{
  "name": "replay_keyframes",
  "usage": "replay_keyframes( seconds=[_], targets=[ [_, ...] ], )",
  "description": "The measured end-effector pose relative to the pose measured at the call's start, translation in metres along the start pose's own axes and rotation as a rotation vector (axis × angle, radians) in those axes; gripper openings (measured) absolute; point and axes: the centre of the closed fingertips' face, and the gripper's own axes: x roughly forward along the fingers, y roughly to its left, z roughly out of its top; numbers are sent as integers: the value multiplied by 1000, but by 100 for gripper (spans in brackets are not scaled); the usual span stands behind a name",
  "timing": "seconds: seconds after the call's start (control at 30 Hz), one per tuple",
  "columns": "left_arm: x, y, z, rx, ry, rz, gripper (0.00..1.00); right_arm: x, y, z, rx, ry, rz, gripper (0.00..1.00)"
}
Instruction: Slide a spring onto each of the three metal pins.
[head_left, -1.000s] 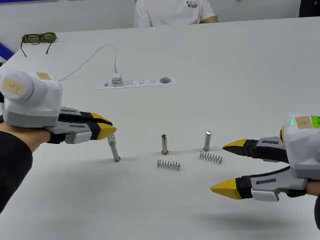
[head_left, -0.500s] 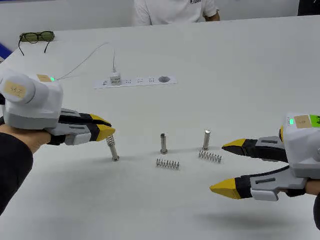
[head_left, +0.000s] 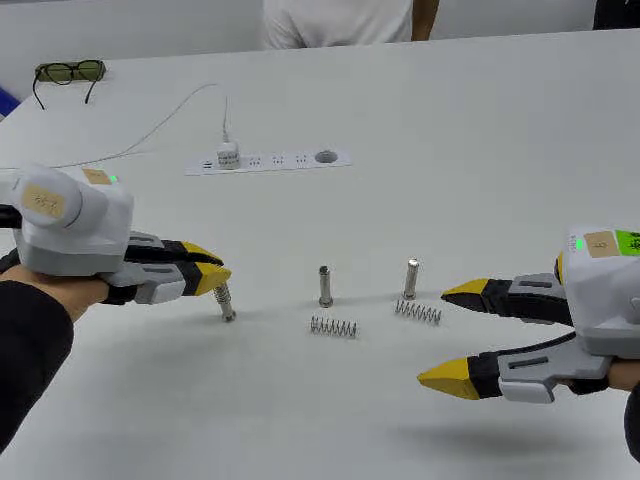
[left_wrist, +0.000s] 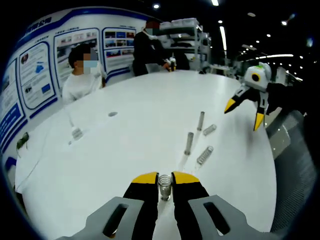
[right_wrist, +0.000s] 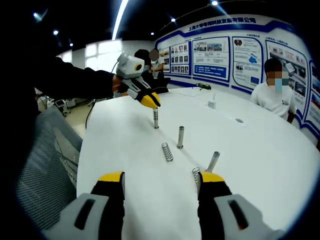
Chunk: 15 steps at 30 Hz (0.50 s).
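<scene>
One spring (left_wrist: 165, 186) is sitting pinched between the jaws of the left gripper (head_left: 220, 270), which are clamping it w/ just the coil's width between the yellow tips. In the head view that spring is wrapping the upper part of the left pin (head_left: 229, 310). This pin is leaning w/ its top toward the gripper & its base resting on the table (head_left: 450, 150). The mid pin (head_left: 325, 285) is standing upright & bare to the right of it. A second spring (head_left: 334, 326) is lying flat just in front of the mid pin, apart from it. The right pin (head_left: 411, 278) is also standing upright & bare. A third spring (head_left: 418, 312) is lying on its side just beside that pin's base, on the near side. The right gripper (head_left: 435, 335) is hovering over the table to the right of that pin & spring w/ jaws spread wide apart, gripping nothing, tips pointing toward the pins. Farther back, a white power strip (head_left: 268, 162) is lying flat w/ a small charger (head_left: 227, 154) plugged in. A thin cable (head_left: 160, 125) is trailing from the charger toward the left edge. A pair of glasses (head_left: 68, 72) is resting near the far left corner. A person (head_left: 335, 20) in a white shirt is sitting at the far side of the table.
</scene>
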Motion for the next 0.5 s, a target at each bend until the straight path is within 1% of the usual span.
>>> replay_keyframes(
  seconds=[0.2, 0.5],
  targets=[
    [5, 2, -7, -21, 4, 0, 10, 1, 1, -1, 2, 4, 3, 60],
    [12, -1, -16, -19, 30, -6, 10, 1, 0, -3, 6, 6, 6, 59]
  ],
)
